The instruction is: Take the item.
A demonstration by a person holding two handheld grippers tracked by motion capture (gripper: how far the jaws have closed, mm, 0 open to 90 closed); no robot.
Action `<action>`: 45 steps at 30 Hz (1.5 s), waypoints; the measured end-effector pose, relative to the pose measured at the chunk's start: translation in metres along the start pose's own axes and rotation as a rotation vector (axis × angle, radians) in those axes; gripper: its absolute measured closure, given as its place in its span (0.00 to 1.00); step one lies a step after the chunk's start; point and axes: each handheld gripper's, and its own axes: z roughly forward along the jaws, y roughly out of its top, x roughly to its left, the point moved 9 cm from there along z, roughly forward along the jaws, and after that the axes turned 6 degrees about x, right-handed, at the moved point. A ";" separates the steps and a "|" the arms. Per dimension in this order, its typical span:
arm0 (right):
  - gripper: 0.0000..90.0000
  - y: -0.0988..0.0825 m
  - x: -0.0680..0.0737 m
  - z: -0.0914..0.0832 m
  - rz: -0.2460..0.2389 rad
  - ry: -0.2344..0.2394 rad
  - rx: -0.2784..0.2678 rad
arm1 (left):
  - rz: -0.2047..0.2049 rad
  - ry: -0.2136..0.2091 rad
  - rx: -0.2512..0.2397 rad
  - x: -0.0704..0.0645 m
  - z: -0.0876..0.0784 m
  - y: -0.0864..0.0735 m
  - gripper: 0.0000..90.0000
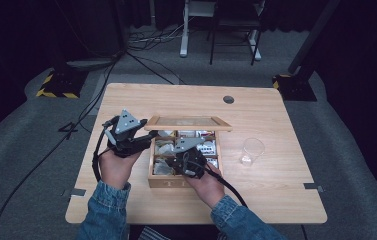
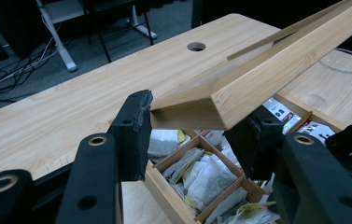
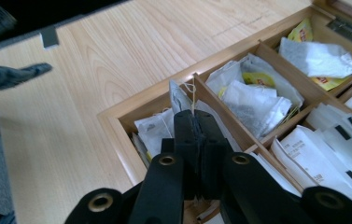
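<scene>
A wooden tea box (image 1: 162, 183) sits in the middle of the table (image 1: 276, 190) in the high view, its lid (image 1: 188, 123) raised and tilted back above the far compartments. A clear cup (image 1: 252, 151) stands to the right of the box, apart from it.

The left gripper (image 1: 143, 136) is at the left edge of the box in the high view. In the left gripper view its two black jaws stand on either side of the lid's (image 2: 276, 65) near corner, at the centre of the frame, and pinch the wooden frame of the lid between them. Below the lid, compartments filled with paper tea bags (image 2: 206, 175) show at the lower centre.

The right gripper (image 1: 176, 163) reaches into the near left compartment of the box in the high view. In the right gripper view its jaws (image 3: 195, 140) are pressed together at the lower centre of the frame, closed on a tea bag (image 3: 179, 100) whose paper edge and thin string rise just above the tips, beside the wooden divider. Other bags (image 3: 253, 95) lie in the next compartment toward the upper right, and white packets (image 3: 323, 154) fill the compartment at the lower right. A denim sleeve (image 1: 103, 207) shows at the bottom left of the high view.
</scene>
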 end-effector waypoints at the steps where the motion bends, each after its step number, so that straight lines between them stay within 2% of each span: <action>1: 0.99 0.000 0.000 -0.004 0.009 0.003 -0.012 | 0.001 -0.001 0.001 0.000 0.000 0.000 0.57; 9: 0.99 0.003 0.000 -0.027 0.010 0.002 -0.065 | 0.002 0.003 0.007 0.000 0.001 0.000 0.57; 20: 0.99 0.002 -0.004 -0.049 0.013 -0.006 -0.101 | 0.001 0.002 0.007 0.000 0.001 -0.001 0.57; 27: 0.99 -0.004 -0.009 -0.064 0.021 -0.027 -0.117 | 0.004 0.003 0.007 0.000 0.001 0.000 0.57; 38: 0.99 -0.015 -0.032 -0.093 0.064 -0.090 -0.147 | 0.005 0.007 0.007 0.001 0.001 0.003 0.57; 45: 0.99 -0.022 -0.044 -0.106 0.068 -0.133 -0.146 | 0.008 0.007 0.010 0.001 0.001 0.002 0.57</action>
